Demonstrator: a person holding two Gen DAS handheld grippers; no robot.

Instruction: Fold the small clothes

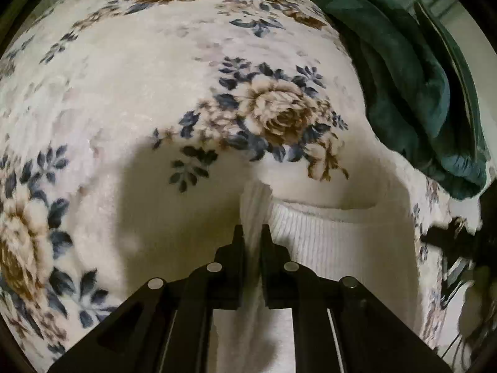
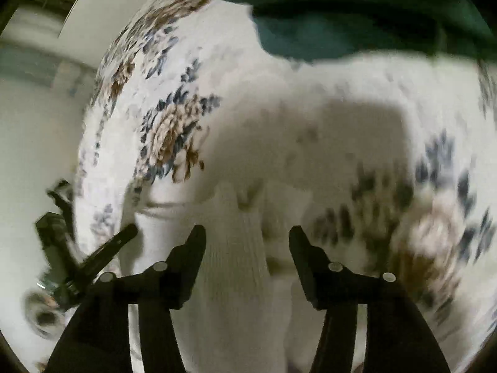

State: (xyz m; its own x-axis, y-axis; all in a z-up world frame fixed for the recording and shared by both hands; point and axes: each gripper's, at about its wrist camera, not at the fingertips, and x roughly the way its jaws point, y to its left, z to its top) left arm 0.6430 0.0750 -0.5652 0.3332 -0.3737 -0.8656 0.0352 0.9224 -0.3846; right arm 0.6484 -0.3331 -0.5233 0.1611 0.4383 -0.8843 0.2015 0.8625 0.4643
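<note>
A soft blanket (image 1: 124, 99) with big brown roses and blue leaves covers the bed. On the left of the left wrist view there is only blanket and a dark shadow. In the middle, low down, the left gripper (image 1: 251, 233) points at a white ribbed garment (image 1: 326, 236). Its two black claws are squeezed together on a raised fold of that white cloth, which sticks up between them. The rest of the white garment lies flat on the blanket, just to the right of the claws. Farther right, at the top, a dark green cloth (image 1: 403, 71) lies bunched up near the edge of the blanket.

The right wrist view is blurry. At its far left, part of a black tool (image 2: 102, 255) shows beside the bed. In the middle, the right gripper (image 2: 247, 233) has its claws wide apart. The white ribbed garment (image 2: 236, 248) lies between them, but the claws do not pinch it. To the right is more flowered blanket (image 2: 435, 217), and the green cloth (image 2: 341, 15) sits along the top.
</note>
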